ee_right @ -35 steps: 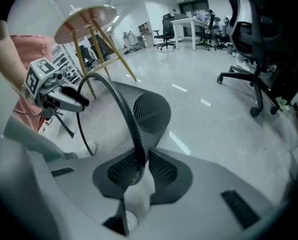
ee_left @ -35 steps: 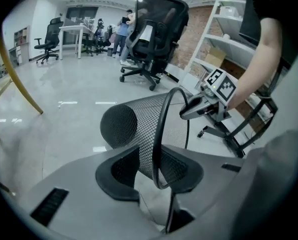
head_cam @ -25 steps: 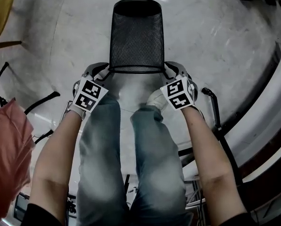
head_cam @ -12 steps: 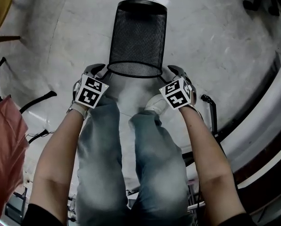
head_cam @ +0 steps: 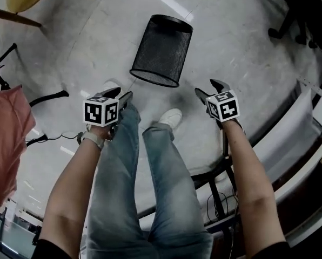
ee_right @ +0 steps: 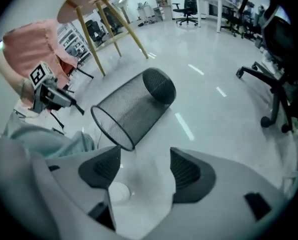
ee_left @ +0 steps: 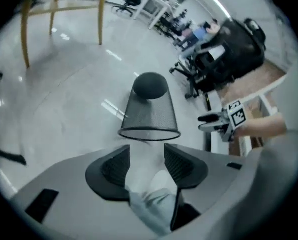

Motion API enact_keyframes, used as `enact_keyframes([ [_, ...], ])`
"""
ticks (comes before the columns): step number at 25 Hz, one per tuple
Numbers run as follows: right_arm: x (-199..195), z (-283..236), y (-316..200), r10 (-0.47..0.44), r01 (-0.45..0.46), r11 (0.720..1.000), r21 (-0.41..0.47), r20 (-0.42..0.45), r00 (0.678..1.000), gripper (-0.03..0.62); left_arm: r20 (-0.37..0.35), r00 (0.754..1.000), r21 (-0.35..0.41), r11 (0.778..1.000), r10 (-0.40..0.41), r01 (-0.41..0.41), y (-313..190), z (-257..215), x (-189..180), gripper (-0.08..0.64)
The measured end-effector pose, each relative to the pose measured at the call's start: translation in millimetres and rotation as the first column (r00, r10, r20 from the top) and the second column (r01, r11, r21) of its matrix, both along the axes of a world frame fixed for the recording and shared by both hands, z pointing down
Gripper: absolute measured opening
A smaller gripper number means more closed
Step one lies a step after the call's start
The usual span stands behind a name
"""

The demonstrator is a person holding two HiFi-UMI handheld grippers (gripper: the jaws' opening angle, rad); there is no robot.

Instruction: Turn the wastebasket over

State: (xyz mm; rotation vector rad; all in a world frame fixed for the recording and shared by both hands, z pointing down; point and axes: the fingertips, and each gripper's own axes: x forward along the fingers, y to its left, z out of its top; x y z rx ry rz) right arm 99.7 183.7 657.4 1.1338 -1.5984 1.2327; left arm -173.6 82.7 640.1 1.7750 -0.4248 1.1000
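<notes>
The black mesh wastebasket [head_cam: 162, 50] is tipped over on the pale floor, its closed base pointing away from me and its open rim toward me. I cannot tell whether it lies at rest. My left gripper [head_cam: 123, 96] hangs short of the rim on the left, apart from it, and its jaws are opening with nothing between them. My right gripper [head_cam: 208, 88] stands off to the right of the rim, its jaws likewise opening on nothing. The left gripper view has the wastebasket [ee_left: 150, 111] beyond its pads [ee_left: 111, 166]. The right gripper view shows the wastebasket [ee_right: 134, 109] slanting.
A white shoe [head_cam: 170, 117] and jeans-clad legs sit just below the basket. Red cloth [head_cam: 7, 139] and black cables [head_cam: 47, 99] lie at the left. Yellow furniture legs [ee_right: 101, 21] stand further back. An office chair base [head_cam: 290, 20] is at the top right, with a curved ledge [head_cam: 307, 139] along the right.
Both grippers held the basket's rim one second ago. They have let go, opened and drawn back upward and apart, and the basket has tipped away from me.
</notes>
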Motion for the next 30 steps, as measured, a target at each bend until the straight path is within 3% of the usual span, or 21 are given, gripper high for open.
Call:
enact_keyframes([
  [3, 6.4, -29.7, -46.2, 0.021, -0.024, 0.997, 0.073, 0.046, 0.999, 0.312, -0.098, 0.970, -0.131, 0.969, -0.224, 0.210, 2.8, -26.5, 15.3, 0.242],
  [6, 7.3, -52.3, -93.1, -0.015, 0.008, 0.993, 0.120, 0.055, 0.998, 0.339, -0.136, 0.927, -0.218, 0.924, -0.349, 0.315, 12.3, -43.6, 28.2, 0.265],
  [8, 7.0, -61.6, -126.4, -0.059, 0.051, 0.988, 0.146, 0.057, 0.997, 0.347, -0.149, 0.890, -0.283, 0.881, -0.430, 0.378, 15.4, -47.5, 40.7, 0.279],
  [11, 4.2, -57.8, -162.6, -0.148, 0.136, 0.979, 0.151, 0.077, 0.986, 0.362, -0.129, 0.818, -0.368, 0.793, -0.561, 0.486, 17.1, -41.2, 53.5, 0.289],
  [13, 6.0, -44.6, -182.8, -0.193, 0.179, 0.974, 0.136, 0.097, 0.976, 0.376, -0.101, 0.782, -0.378, 0.751, -0.615, 0.542, 13.1, -28.6, 58.2, 0.290],
  [16, 7.1, -24.4, -204.7, -0.242, 0.230, 0.968, 0.105, 0.130, 0.961, 0.380, -0.077, 0.744, -0.362, 0.714, -0.664, 0.599, 5.1, -8.6, 63.7, 0.290],
  [19, 9.1, -4.2, -220.1, -0.317, 0.307, 0.948, 0.082, 0.163, 0.934, 0.388, -0.062, 0.694, -0.368, 0.662, -0.718, 0.652, 1.3, 12.7, 75.1, 0.290],
  [22, 14.2, 16.3, -233.4, -0.331, 0.325, 0.944, 0.063, 0.210, 0.920, 0.390, -0.028, 0.654, -0.366, 0.617, -0.756, 0.697, 3.3, 35.8, 86.0, 0.290],
  [24, 13.8, 28.6, -238.3, -0.322, 0.321, 0.946, 0.045, 0.249, 0.913, 0.390, 0.000, 0.639, -0.350, 0.598, -0.770, 0.721, 4.3, 49.7, 89.9, 0.290],
  [26, 9.9, 40.8, -238.1, -0.334, 0.342, 0.939, 0.022, 0.281, 0.900, 0.390, 0.016, 0.635, -0.321, 0.598, -0.772, 0.735, 3.2, 60.7, 91.3, 0.288],
  [30, -3.7, 56.5, -233.7, -0.371, 0.395, 0.919, -0.002, 0.338, 0.865, 0.390, -0.047, 0.624, -0.347, 0.598, -0.780, 0.723, -0.8, 65.9, 100.7, 0.260],
])
